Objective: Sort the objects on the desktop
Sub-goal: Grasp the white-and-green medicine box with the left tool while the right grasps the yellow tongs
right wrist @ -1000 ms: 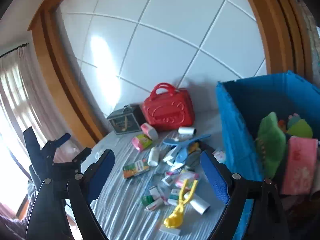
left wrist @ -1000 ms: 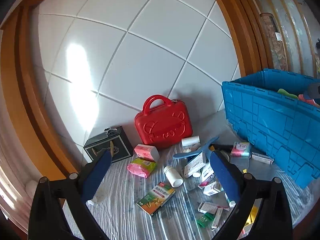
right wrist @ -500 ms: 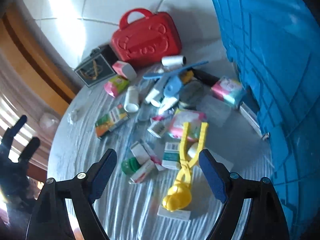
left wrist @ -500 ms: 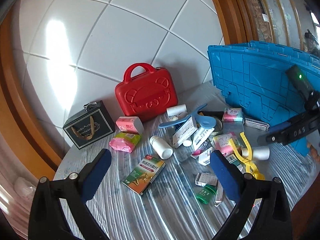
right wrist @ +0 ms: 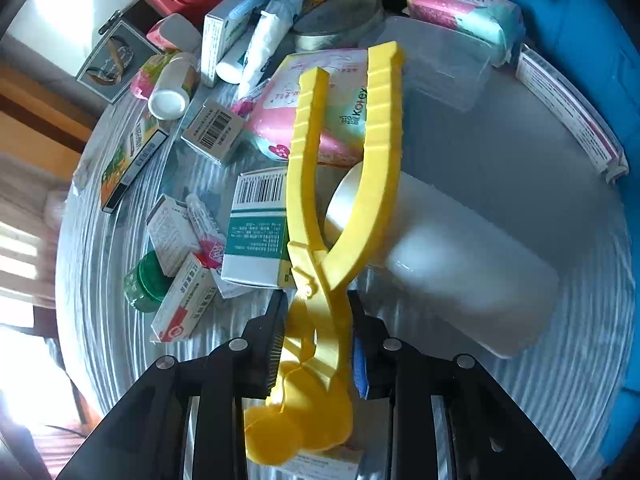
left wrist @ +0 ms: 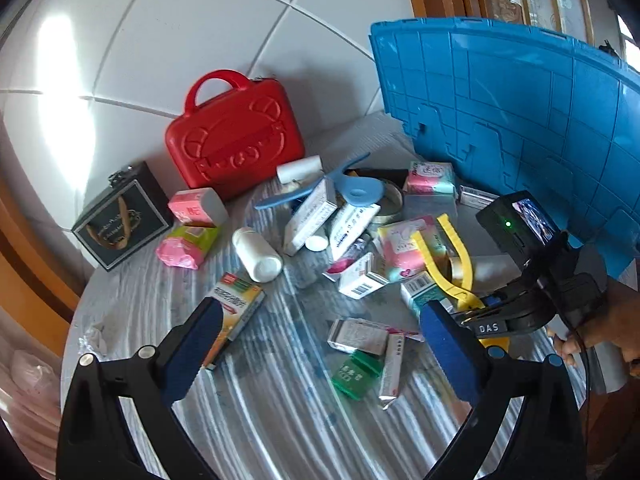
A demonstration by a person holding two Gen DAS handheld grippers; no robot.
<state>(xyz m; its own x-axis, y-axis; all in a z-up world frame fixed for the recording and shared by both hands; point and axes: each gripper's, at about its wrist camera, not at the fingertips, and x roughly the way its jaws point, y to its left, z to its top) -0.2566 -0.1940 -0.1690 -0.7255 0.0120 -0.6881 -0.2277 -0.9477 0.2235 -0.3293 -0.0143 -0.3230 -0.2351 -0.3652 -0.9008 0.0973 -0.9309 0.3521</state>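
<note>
We see our right hand-held gripper point(right wrist: 316, 344) at the bottom centre of the right wrist view, its jaws closing around the yellow plastic tongs point(right wrist: 340, 184), with both pads against the narrow part just below the hinge. The tongs lie on the cluttered tabletop point(right wrist: 520, 184), their two ridged arms fanning toward the top of the frame over a pink sanitary pad pack point(right wrist: 276, 108) and a white cylindrical bottle point(right wrist: 460, 264) lying on its side. A green-and-white medicine box point(right wrist: 256, 232) sits just left of the tongs. In the left wrist view our left hand-held gripper point(left wrist: 316, 344) stands open at the bottom of the frame with nothing between its blue pads, hanging over small boxes and a green jar point(left wrist: 356, 374). A red carry case point(left wrist: 236, 140) stands at the upper left centre against the tiled wall point(left wrist: 200, 20), a dark gift box point(left wrist: 120, 216) to its left, and a blue crate point(left wrist: 520, 120) fills the upper right. A white pill bottle point(left wrist: 258, 254) lies near the middle of the frame.
</note>
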